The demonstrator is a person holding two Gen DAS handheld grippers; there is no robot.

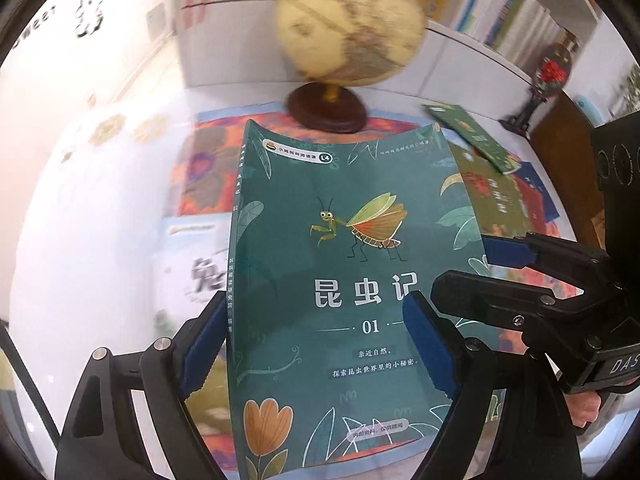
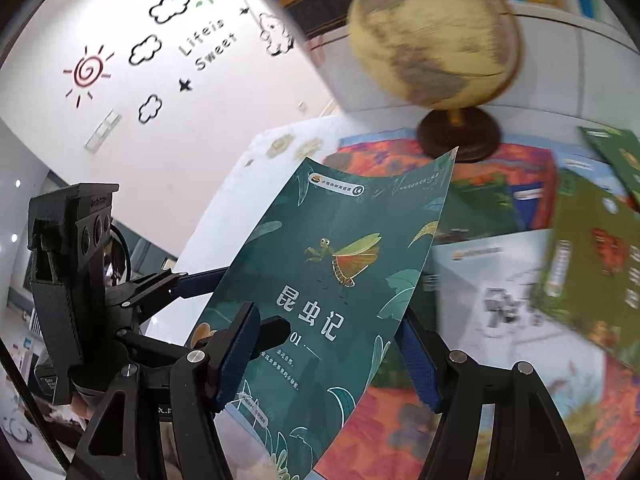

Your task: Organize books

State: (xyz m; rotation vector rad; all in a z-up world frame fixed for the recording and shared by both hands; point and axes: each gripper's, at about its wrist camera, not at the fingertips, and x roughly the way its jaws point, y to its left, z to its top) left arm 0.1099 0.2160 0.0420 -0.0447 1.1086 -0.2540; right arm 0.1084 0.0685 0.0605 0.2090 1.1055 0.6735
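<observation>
Both grippers carry one insect book

Left gripper (image 1: 316,344) and right gripper (image 2: 328,360) each pinch the green insect book (image 1: 340,280); its long axis probably points to 12 o'clock, toward the globe (image 1: 352,24)

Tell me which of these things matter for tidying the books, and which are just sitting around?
Part of the job:
teal insect book, held between both grippers
left gripper
right gripper
green books on the table

Just lying about:
globe
wall stickers
red ornament
</observation>
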